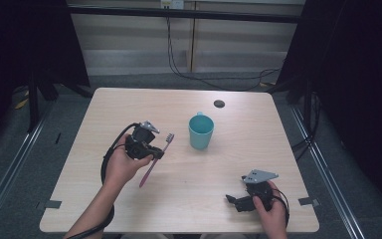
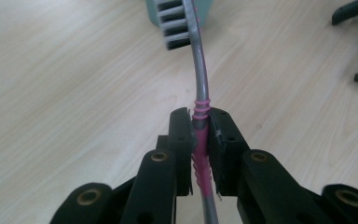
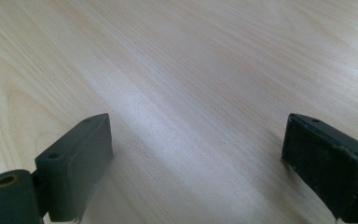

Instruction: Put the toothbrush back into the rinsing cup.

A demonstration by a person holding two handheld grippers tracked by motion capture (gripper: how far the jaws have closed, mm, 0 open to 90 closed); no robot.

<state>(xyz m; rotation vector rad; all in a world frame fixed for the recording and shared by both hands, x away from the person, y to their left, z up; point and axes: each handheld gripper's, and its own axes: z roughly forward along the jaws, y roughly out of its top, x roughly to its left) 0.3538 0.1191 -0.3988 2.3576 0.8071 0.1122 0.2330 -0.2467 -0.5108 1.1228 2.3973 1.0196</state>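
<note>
High view: left gripper [image 1: 155,152] lifts pink toothbrush [image 1: 158,156] over table [image 1: 129,107], left of teal cup [image 1: 200,131]. Left gripper view: jaws clamped on its handle. Right gripper view: right gripper [image 3: 196,163] jaws wide apart, nothing between.

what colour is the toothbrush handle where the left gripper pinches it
Pink, with ribbed pink rings, turning grey toward the bristles; the toothbrush shows best in the left gripper view.

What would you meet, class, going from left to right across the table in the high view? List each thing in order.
Left gripper → toothbrush, clamped in its jaws → teal cup → small dark disc → right gripper, resting open on the table.
</note>
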